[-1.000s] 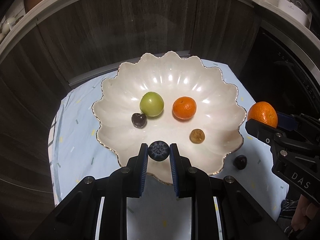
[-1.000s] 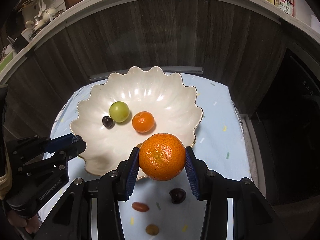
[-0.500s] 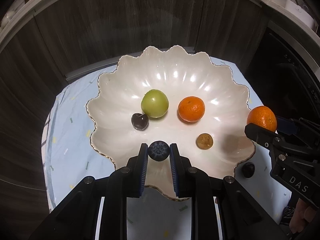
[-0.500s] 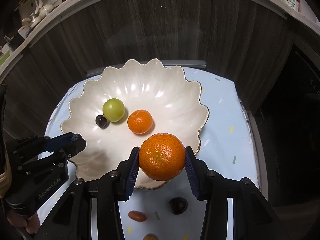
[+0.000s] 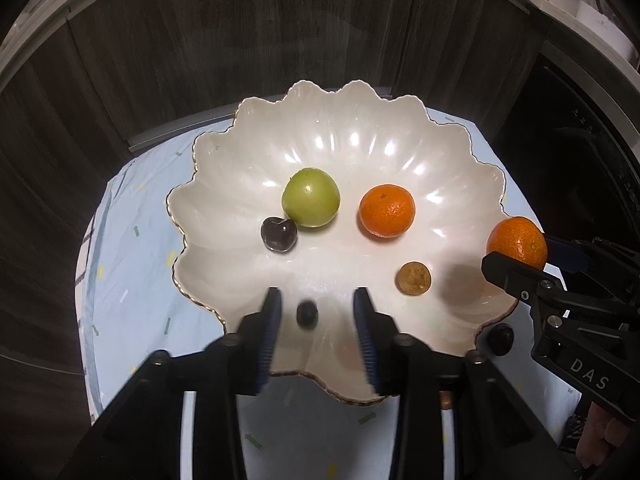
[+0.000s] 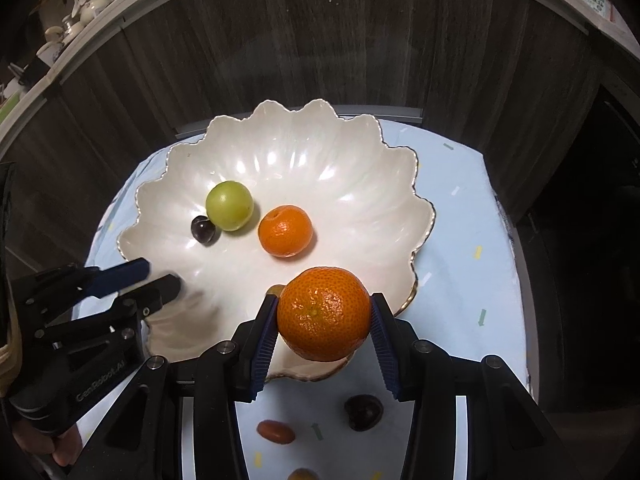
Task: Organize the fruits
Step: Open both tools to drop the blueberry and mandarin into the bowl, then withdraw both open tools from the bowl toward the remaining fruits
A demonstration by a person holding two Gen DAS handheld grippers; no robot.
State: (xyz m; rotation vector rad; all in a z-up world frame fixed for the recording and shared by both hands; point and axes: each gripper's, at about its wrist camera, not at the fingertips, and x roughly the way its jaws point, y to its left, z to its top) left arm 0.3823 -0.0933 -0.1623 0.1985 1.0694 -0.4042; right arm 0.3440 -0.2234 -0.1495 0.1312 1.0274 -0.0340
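The left gripper (image 5: 317, 312) is opening, its blue-padded jaws standing clear of the small dark round blueberry (image 5: 307, 314), which shows blurred between them, nearer the left pad, touching neither, over the near part of the wide white scalloped ceramic bowl with a gilt rim (image 5: 436, 160). The right gripper (image 6: 323, 318) is clenched on a large round orange mandarin (image 6: 323, 313), both pads pressed to its sides, above the bowl's near rim at about 5 o'clock. Inside the bowl, near its centre, a round green plum (image 5: 311, 197) touches a dark glossy cherry (image 5: 279, 234) lying at its 7 o'clock; a smaller orange mandarin (image 5: 387, 211) sits apart at the plum's 3 o'clock, and a small brownish-yellow round fruit (image 5: 413, 277) lies at 5 o'clock from that. The bowl rests on a pale blue cloth with small coloured flecks (image 6: 460, 240). On the cloth, outside the bowl's near rim, lie another dark cherry (image 6: 363, 412) and an oval reddish-brown fruit (image 6: 276, 432). Dark wood-grain cabinet fronts (image 6: 320, 40) rise behind the cloth at 12 o'clock, with a pale countertop edge (image 5: 560, 8) above them carrying jars and crockery.
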